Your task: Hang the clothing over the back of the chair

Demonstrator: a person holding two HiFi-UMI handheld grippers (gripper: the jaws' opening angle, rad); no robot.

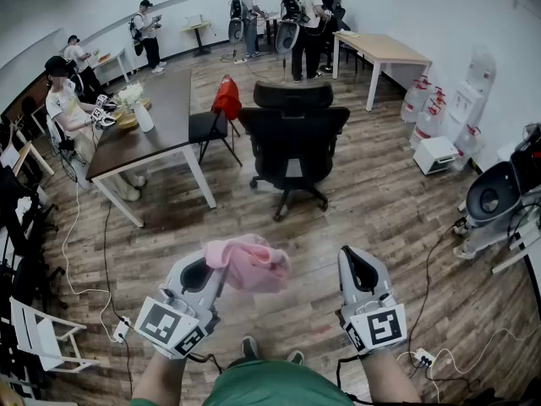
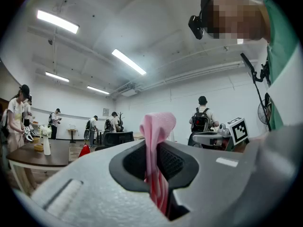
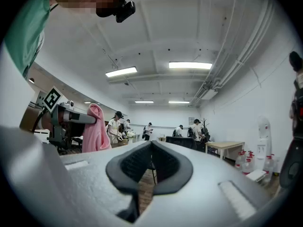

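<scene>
A pink garment [image 1: 254, 265] hangs bunched from my left gripper [image 1: 215, 265], which is shut on it. In the left gripper view the pink cloth [image 2: 158, 126] stands up between the pressed pads. My right gripper [image 1: 359, 265] is level beside it to the right, shut with nothing in it; in its own view the right gripper's [image 3: 151, 145] jaws meet with only floor showing behind. From there the garment [image 3: 94, 131] is seen at the left. A black office chair [image 1: 293, 134] stands a few steps ahead, its back towards me, well apart from both grippers.
A dark table [image 1: 161, 117] with a white vase is at the left, with a red garment [image 1: 226, 98] on a chair beside it. A wooden table [image 1: 380, 49], water jugs [image 1: 427, 108] and a white machine [image 1: 499, 193] stand at the right. Several people stand at the back.
</scene>
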